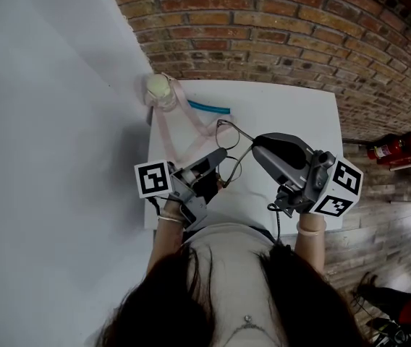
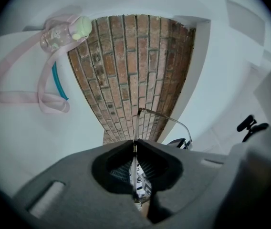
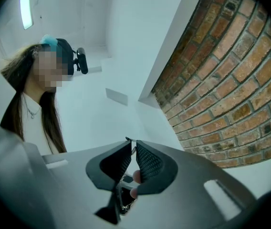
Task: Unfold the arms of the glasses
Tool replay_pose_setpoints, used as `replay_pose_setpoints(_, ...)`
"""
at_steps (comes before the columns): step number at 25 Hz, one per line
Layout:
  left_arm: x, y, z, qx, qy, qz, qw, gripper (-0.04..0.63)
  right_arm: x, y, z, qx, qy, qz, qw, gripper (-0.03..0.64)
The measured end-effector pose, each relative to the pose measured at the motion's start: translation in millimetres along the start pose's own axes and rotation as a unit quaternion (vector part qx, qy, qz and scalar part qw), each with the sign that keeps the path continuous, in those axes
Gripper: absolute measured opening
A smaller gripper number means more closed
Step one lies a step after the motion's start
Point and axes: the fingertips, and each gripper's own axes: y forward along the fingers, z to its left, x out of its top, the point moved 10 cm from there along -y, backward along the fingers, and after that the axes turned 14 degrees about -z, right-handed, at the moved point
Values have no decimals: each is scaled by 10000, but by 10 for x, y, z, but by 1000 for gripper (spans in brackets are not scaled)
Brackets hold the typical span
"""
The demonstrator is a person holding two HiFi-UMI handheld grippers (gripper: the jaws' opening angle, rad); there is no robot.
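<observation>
between left tongs (image 2: 135, 144) and right tongs (image 3: 130, 144), both clamped on the thin glasses (image 2: 168, 118): hold left steady, ease right outward slowly, no twisting.

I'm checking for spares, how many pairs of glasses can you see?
1: the glasses, held over the table between the left gripper and the right gripper, both shut on them. No other pair shows.

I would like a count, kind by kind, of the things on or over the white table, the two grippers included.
grippers: 2 (left gripper, right gripper)
glasses: 1
bottle: 1
teal stick: 1
total: 5
</observation>
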Motion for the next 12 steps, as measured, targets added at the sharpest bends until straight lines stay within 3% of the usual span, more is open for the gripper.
replay_pose_setpoints(12, 53, -44, 49, 53, -79, -251, 9996, 26, 0, 3, 21, 4, -21, -11, 10000, 37)
